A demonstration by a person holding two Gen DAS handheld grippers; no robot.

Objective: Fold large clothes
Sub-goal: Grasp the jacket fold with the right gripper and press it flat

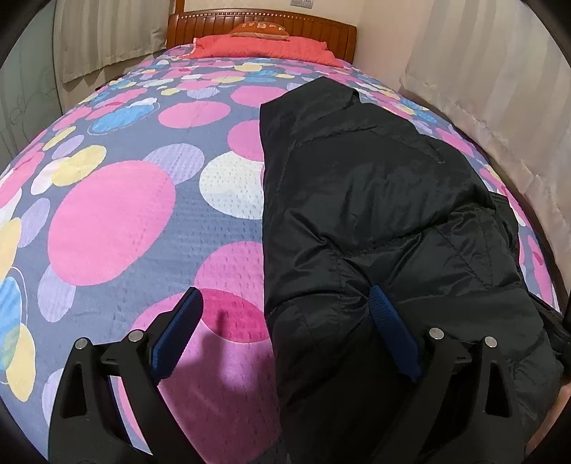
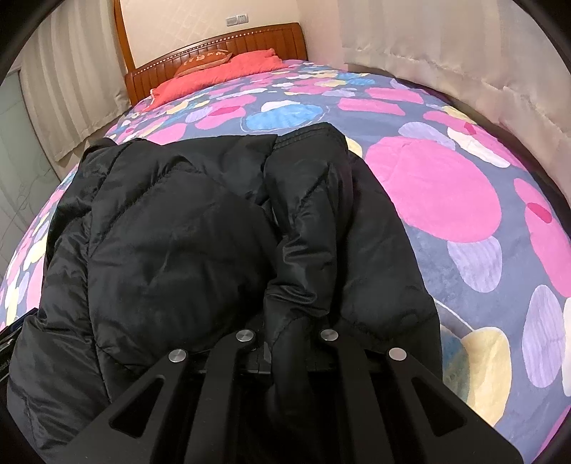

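A black puffer jacket point(image 1: 374, 200) lies folded lengthwise on the bed, filling the right half of the left wrist view. My left gripper point(image 1: 283, 299) stands open over its near left edge. One blue pad point(image 1: 178, 328) hovers over the bedspread and the other fingertip point(image 1: 389, 332) rests on the jacket. In the right wrist view the jacket point(image 2: 171, 242) fills the centre. My right gripper point(image 2: 285, 321) is shut on a bunched fold of its near hem, and the fabric hides the fingertips.
The bedspread point(image 1: 117, 221) with pink, blue and yellow circles covers the whole bed. A red pillow point(image 1: 260, 48) and a wooden headboard point(image 1: 321, 30) are at the far end. Pale curtains point(image 1: 499, 89) hang along the right side.
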